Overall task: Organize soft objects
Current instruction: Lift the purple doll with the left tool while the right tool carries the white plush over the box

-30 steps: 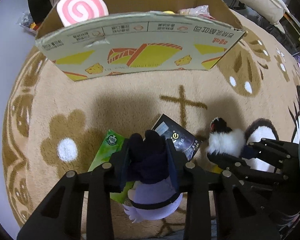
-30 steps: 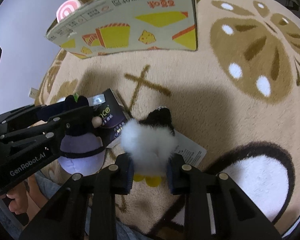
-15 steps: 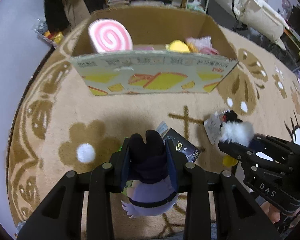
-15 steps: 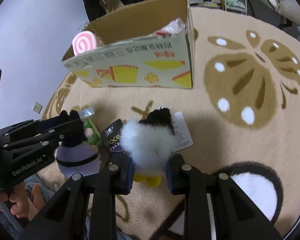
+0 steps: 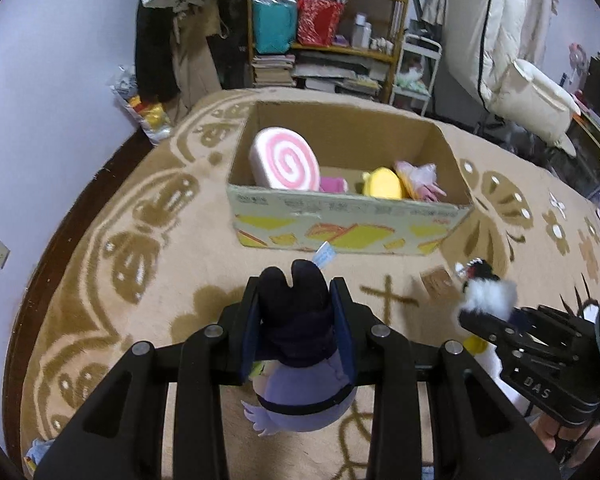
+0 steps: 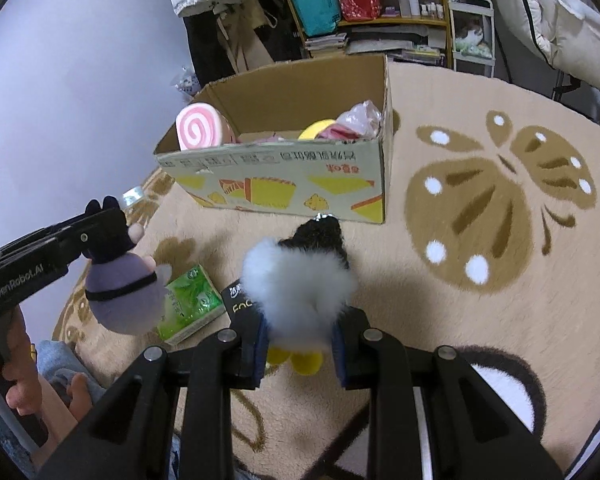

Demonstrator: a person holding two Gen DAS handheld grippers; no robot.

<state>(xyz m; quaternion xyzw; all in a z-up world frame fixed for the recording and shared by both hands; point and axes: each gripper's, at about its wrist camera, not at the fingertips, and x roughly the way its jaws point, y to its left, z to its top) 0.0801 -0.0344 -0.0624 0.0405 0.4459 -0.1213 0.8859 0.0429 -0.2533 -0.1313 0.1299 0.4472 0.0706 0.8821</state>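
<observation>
My left gripper (image 5: 298, 320) is shut on a purple plush with a dark hat (image 5: 300, 364), held in the air above the rug; it also shows in the right wrist view (image 6: 120, 280). My right gripper (image 6: 300, 334) is shut on a fluffy white and black plush with yellow feet (image 6: 300, 276), also lifted; it shows in the left wrist view (image 5: 486, 290). The open cardboard box (image 5: 348, 228) stands ahead of both, holding a pink swirl cushion (image 5: 286, 160), a yellow plush (image 5: 382, 184) and a pink bagged item (image 5: 418, 178).
A green tissue pack (image 6: 190, 300) and a dark packet (image 6: 238, 300) lie on the tan patterned rug (image 6: 480, 280) below the grippers. A shelf with bags and books (image 5: 324, 28), hanging clothes and white bedding (image 5: 520, 60) stand behind the box. A bare foot (image 6: 76, 396) is at lower left.
Both grippers have risen with their plush toys off the rug and pulled back, so the inside of the box now shows. The packets stayed on the rug.
</observation>
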